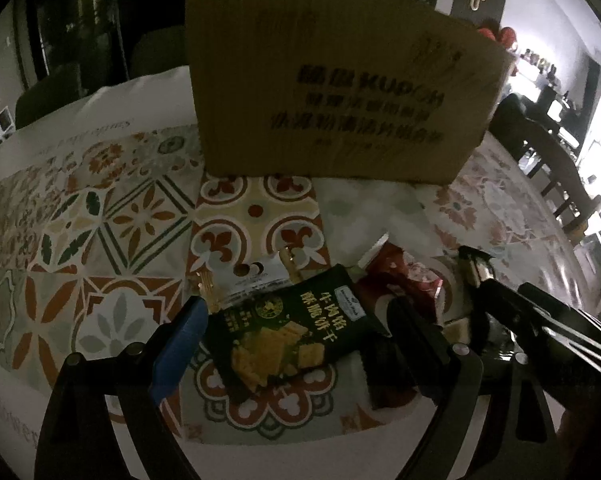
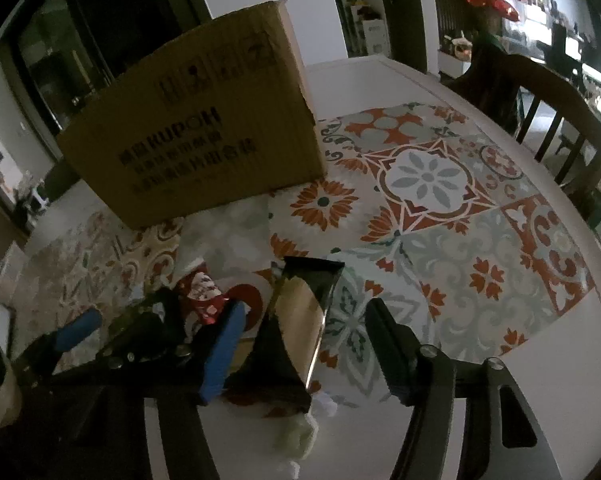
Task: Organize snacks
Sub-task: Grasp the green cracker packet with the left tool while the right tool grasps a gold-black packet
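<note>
green cracker packet (image 1: 288, 336), cardboard box (image 1: 332, 92) behind

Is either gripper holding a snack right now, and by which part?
Neither. The left gripper stands open around the green cracker packet, and the right gripper stands open around the black-and-gold packet; both packets lie on the table.

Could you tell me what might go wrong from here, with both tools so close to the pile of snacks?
1. The left tool straddles the dark green cracker packet, which overlaps a white packet; closing could pinch both.
2. The right tool works right beside the left one, so they may collide.
3. The cardboard box stands tall behind the pile; a low carry could hit its wall.
</note>
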Demonstrator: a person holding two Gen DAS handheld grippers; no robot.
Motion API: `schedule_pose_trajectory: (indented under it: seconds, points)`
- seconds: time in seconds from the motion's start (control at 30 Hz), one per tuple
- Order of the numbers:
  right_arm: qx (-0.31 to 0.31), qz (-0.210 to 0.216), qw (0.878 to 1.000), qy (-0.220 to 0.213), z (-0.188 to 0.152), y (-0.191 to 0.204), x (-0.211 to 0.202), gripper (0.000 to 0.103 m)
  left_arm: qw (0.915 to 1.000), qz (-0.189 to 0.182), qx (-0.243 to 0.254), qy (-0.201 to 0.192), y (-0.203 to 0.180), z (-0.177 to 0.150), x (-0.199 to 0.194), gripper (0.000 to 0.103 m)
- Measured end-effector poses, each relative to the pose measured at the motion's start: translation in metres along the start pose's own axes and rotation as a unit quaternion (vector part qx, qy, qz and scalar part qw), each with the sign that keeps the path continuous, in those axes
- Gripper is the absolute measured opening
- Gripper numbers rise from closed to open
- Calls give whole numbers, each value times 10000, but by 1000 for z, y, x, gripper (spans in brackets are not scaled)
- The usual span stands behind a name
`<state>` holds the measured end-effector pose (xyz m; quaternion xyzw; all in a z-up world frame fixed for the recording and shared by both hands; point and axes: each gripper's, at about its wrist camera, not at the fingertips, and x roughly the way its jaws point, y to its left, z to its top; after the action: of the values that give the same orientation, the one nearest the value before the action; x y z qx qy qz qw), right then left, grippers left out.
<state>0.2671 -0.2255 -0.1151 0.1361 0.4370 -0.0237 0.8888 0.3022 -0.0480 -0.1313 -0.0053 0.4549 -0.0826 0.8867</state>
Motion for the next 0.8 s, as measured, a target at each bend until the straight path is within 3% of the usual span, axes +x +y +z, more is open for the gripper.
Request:
schedule_pose_trajectory:
  seconds: [0.3,0.43,0.67,0.77,0.8]
  points:
    - [-164,-63,9997,184,-1,4,12,57,9996,252,15,107,-3,-1,10,92]
    - [-378,25,9991,211,-3,12,13,39,9998,216,23,7,-4,-4,8,87]
    - [-335,87,9992,204,-7,13,10,36,9998,35,-149,-137,7,-5,-4,33]
    - [-359,71,9992,171,-8,14,8,36,9999,-26,-98,-102,8,-5,-5,32]
    - [-383,68,9991,179,-8,16,7,36,9999,-12,-76,-77,8,-5,-5,39]
